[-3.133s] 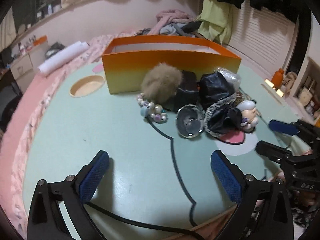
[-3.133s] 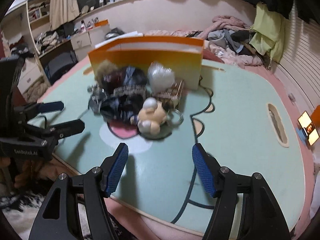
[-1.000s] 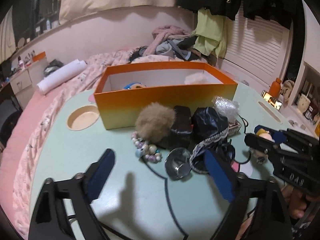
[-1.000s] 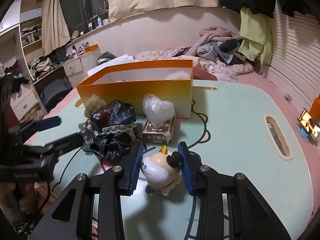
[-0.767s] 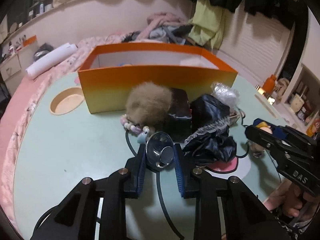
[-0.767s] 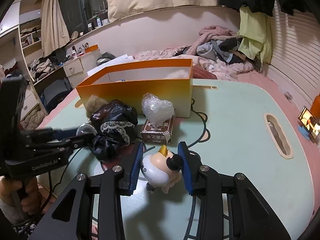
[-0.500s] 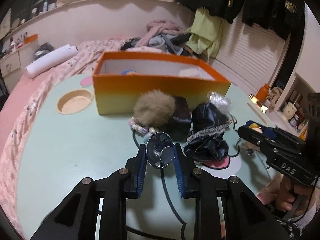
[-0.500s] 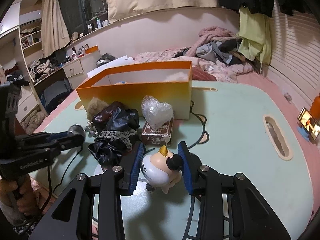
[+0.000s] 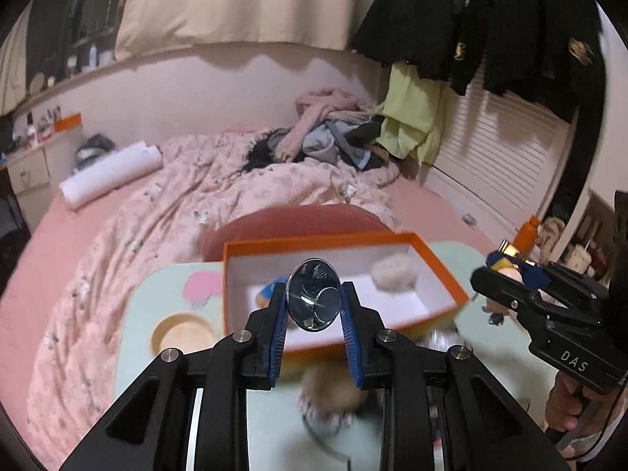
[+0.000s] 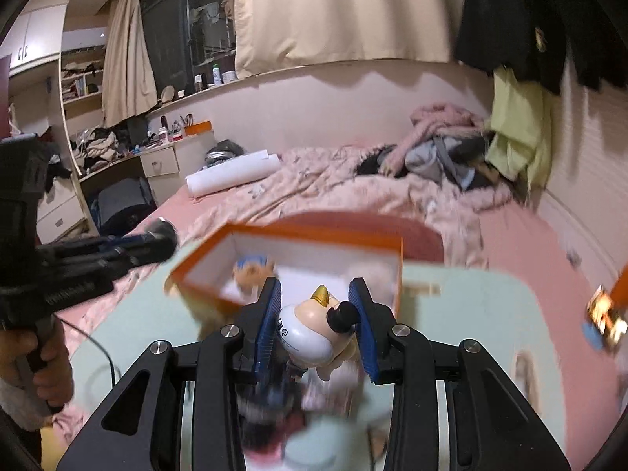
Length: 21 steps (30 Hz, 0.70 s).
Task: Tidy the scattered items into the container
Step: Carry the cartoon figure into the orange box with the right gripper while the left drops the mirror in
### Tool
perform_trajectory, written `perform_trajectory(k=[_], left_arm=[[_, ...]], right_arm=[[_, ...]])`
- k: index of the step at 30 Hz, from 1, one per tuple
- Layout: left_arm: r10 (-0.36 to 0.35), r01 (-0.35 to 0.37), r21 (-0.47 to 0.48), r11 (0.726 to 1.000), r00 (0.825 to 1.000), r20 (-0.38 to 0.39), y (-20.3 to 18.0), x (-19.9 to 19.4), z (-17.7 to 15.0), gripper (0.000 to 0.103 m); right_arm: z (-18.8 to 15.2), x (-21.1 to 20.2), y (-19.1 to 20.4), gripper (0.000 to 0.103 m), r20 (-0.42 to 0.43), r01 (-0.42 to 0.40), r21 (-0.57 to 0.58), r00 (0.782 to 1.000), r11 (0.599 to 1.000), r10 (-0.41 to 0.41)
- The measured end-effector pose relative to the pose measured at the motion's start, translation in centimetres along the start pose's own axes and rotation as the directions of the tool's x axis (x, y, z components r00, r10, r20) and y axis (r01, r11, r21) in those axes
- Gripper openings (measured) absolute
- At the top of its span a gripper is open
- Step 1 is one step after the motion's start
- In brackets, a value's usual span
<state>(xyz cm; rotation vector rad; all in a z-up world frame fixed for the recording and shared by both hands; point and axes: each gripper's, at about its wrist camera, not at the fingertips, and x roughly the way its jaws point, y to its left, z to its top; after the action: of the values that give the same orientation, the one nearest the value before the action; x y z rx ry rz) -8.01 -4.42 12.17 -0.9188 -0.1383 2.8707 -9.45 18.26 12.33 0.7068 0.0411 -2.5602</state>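
The left gripper (image 9: 314,306) has its blue fingers (image 9: 276,329) clamped on a small shiny metal dish (image 9: 313,300), held in the air in front of the open orange box (image 9: 439,271). The right gripper (image 10: 316,325) grips a white toy figure (image 10: 310,333) between its fingers, also lifted above the pale green counter (image 10: 471,314), just short of the box. Inside the box lie a blue-haired toy (image 10: 253,271) and a fluffy white puff (image 9: 393,274). A blurred furry ball (image 9: 329,388) sits on the counter below the left gripper. A pink bed (image 9: 137,216) lies behind.
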Motion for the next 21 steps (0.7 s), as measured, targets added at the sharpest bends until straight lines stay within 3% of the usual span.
perform_trajectory(k=[6, 10, 18, 19, 21], left_arm=[[0.03, -0.031, -0.002, 1.0, 0.997, -0.077, 0.2, 5.3, 1.6, 0.025], [0.039, -0.043, -0.028, 0.999, 0.99, -0.135, 1.1, 8.0, 1.3, 0.025], [0.066, -0.07, -0.023, 0.997, 0.984, -0.164, 1.4, 9.6, 1.0, 0.027], [0.063, -0.068, -0.025, 0.997, 0.984, -0.165, 1.4, 9.6, 1.0, 0.031], [0.068, -0.073, -0.026, 0.997, 0.985, -0.156, 1.5, 9.3, 1.1, 0.072]], right_arm=[[3.9, 4.7, 0.2, 0.038, -0.055, 0.0, -0.014, 0.998, 1.0, -0.001], [3.7, 8.3, 0.1, 0.038, -0.135, 0.017, -0.007, 0.991, 1.0, -0.018], [2.2, 11.5, -2.0, 0.038, -0.214, 0.06, 0.04, 0.976, 0.997, -0.051], [2.1, 11.6, -2.2, 0.038, -0.22, 0.06, 0.046, 0.974, 0.997, -0.049], [2.2, 11.6, -2.4, 0.038, -0.213, 0.068, 0.058, 0.976, 0.996, -0.054]])
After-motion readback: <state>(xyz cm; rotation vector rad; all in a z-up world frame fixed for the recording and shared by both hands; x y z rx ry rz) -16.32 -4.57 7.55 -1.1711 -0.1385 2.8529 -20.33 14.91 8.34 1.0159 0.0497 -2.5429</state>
